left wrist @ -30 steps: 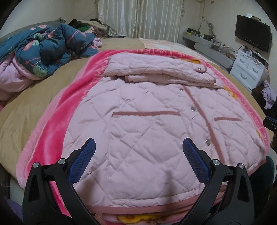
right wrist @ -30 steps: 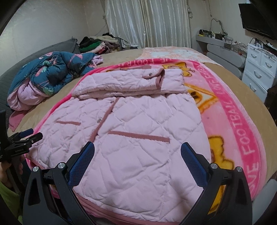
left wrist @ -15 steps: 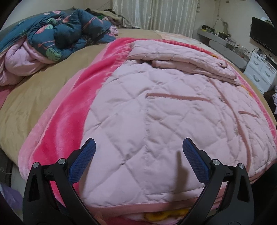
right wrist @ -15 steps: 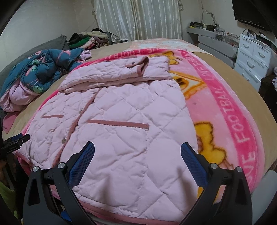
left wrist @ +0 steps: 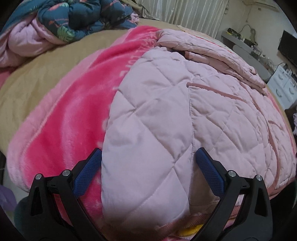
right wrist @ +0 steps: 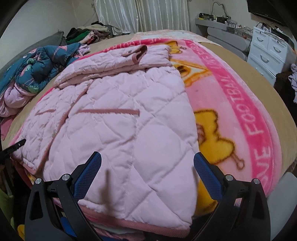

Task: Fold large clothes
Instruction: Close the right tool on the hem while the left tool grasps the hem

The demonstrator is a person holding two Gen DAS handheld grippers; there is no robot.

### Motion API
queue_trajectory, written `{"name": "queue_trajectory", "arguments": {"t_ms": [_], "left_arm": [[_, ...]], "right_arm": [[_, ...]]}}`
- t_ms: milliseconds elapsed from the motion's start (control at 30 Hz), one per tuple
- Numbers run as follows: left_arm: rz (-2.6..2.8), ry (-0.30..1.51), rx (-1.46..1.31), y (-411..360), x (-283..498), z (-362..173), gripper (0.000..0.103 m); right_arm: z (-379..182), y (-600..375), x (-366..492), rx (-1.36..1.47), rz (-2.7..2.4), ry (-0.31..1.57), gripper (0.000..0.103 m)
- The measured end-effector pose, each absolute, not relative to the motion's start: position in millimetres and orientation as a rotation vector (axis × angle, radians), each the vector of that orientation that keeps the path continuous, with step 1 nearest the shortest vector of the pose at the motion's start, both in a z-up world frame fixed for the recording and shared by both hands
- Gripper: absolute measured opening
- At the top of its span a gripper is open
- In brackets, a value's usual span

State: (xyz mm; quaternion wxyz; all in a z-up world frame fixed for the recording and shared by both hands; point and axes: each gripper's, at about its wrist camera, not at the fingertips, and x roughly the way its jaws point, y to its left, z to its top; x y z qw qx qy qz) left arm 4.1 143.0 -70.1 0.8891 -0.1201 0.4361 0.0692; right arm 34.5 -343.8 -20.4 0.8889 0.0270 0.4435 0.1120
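A pink quilted jacket point(right wrist: 118, 118) lies flat on a pink blanket point(right wrist: 241, 103) spread over the bed point(right wrist: 263, 77), hem at the near edge and its sleeves folded across the far end (one cuff curls up there). Darker pink trim lines mark the pockets and the front placket.

The left hand-held gripper point(left wrist: 148, 163) hovers over the jacket's near left corner, its blue-padded fingers point(left wrist: 87, 172) spread wide with the jacket's side edge running between them. The right hand-held gripper point(right wrist: 147, 163) is likewise spread wide over the near right corner, the hem just below it. Neither pinches any fabric.

Left of the jacket, bright pink blanket shows, then the tan bed cover point(left wrist: 46, 77). A crumpled blue floral quilt point(left wrist: 74, 20) sits at the far left. Far back hang white curtains point(right wrist: 141, 14); a white dresser point(right wrist: 267, 53) stands at the far right.
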Motion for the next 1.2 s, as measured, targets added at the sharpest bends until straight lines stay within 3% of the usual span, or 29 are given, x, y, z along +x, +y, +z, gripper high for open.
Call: {"name": "queue_trajectory", "arguments": {"t_ms": [700,800,867,967,1067,1200], "left_arm": [[0.118,0.919,-0.25,133.4,2.0,-70.4,0.094],[0.098,0.926,-0.258,132.2,-4.3,-70.0,0.094],[0.087,0.929,-0.266,132.2,-8.8,-69.8,0.094],[0.077,0.929,-0.281,132.0,-14.0,-69.2,0.094],[0.068,0.933,-0.303,133.6,-15.0,-70.4,0.094],[0.053,0.931,-0.35,136.6,-14.4,-73.8,0.091]], "right_arm": [[-64.9,-364.8,6.7,0.231,0.342,1.136,0.099],[-60.7,-362.8,4.3,0.256,0.361,1.11,0.086],[-56.2,-367.7,3.6,0.295,0.375,1.079,0.06],[-47.4,-379.9,5.7,0.361,0.392,1.035,0.032],[-30.9,-380.4,4.4,0.373,0.427,0.969,0.025],[-17.2,-375.4,8.5,0.372,0.473,0.926,0.026]]}}
